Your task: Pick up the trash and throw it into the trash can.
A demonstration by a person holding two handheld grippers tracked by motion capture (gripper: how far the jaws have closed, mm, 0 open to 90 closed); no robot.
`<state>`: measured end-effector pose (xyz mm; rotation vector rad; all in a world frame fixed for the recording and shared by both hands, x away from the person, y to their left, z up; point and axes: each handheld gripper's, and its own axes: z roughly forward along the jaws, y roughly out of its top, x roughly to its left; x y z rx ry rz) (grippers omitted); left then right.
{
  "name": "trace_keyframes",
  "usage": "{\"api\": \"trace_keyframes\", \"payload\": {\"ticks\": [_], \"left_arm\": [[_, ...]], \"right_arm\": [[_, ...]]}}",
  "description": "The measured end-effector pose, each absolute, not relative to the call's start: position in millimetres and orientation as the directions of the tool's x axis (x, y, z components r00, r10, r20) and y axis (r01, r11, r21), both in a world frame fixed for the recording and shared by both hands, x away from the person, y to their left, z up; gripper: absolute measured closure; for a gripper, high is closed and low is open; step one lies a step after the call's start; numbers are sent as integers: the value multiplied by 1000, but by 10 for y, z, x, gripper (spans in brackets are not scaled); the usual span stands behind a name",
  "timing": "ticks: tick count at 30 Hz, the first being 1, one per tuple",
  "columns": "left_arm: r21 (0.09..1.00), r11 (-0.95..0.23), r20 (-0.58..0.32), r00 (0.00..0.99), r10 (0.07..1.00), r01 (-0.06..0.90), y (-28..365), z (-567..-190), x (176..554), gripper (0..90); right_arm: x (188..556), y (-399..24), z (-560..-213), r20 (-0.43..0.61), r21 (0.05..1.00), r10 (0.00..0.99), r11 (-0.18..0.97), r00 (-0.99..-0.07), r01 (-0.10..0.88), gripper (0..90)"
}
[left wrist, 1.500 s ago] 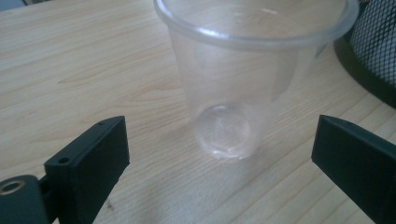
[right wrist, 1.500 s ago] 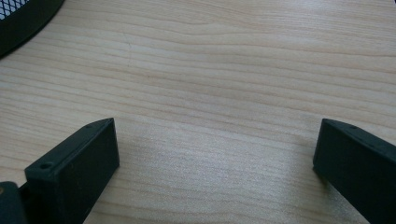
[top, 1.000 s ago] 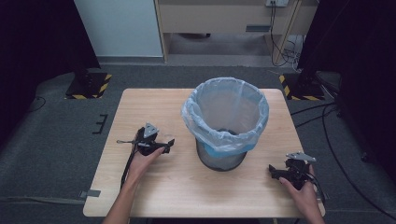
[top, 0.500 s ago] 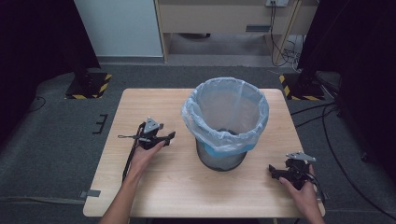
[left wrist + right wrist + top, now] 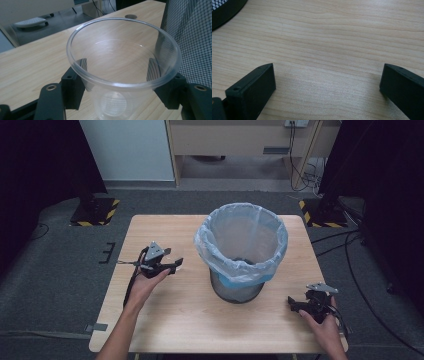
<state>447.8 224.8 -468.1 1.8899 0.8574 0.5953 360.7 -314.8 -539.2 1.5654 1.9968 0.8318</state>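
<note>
A clear plastic cup [image 5: 110,82] stands upright between the two black jaws of my left gripper [image 5: 119,67], which is shut on its sides just below the rim. In the high view my left gripper [image 5: 172,265] hovers over the left half of the wooden table [image 5: 170,325], pointing toward a black mesh wastebasket [image 5: 235,287] lined with a pale blue bag [image 5: 242,237]. My right gripper [image 5: 294,304] rests low near the table's front right corner, open, with bare wood between its jaws [image 5: 328,75].
The wastebasket stands at the table's middle; its mesh wall [image 5: 192,37] is close on the right of the cup, and its base [image 5: 224,11] lies beyond my right gripper. Cables and black stands sit on the floor around the table.
My left gripper with the cup has drifted slightly to the right and farther from the person, toward the wastebasket. The right gripper has stayed still.
</note>
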Motion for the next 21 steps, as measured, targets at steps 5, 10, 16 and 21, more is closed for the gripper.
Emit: {"api": "trace_keyframes", "payload": {"ticks": [5, 10, 16, 21], "left_arm": [[905, -304, 44, 644, 764, 298, 2269, -4557, 4467, 329], [908, -309, 51, 661, 749, 281, 2243, -4462, 4433, 330], [908, -320, 60, 673, 737, 270, 2233, -4361, 4433, 333], [910, -330, 76, 681, 728, 251, 2241, -4218, 4430, 334]], "right_arm": [[3607, -3149, -5391, 6, 707, 970, 167, -241, 688, 3], [3607, -3147, -5391, 7, 706, 971, 165, -240, 688, 3], [3607, -3148, -5391, 6, 707, 970, 167, -241, 688, 3], [3607, -3148, -5391, 6, 707, 970, 167, -241, 688, 3]]}}
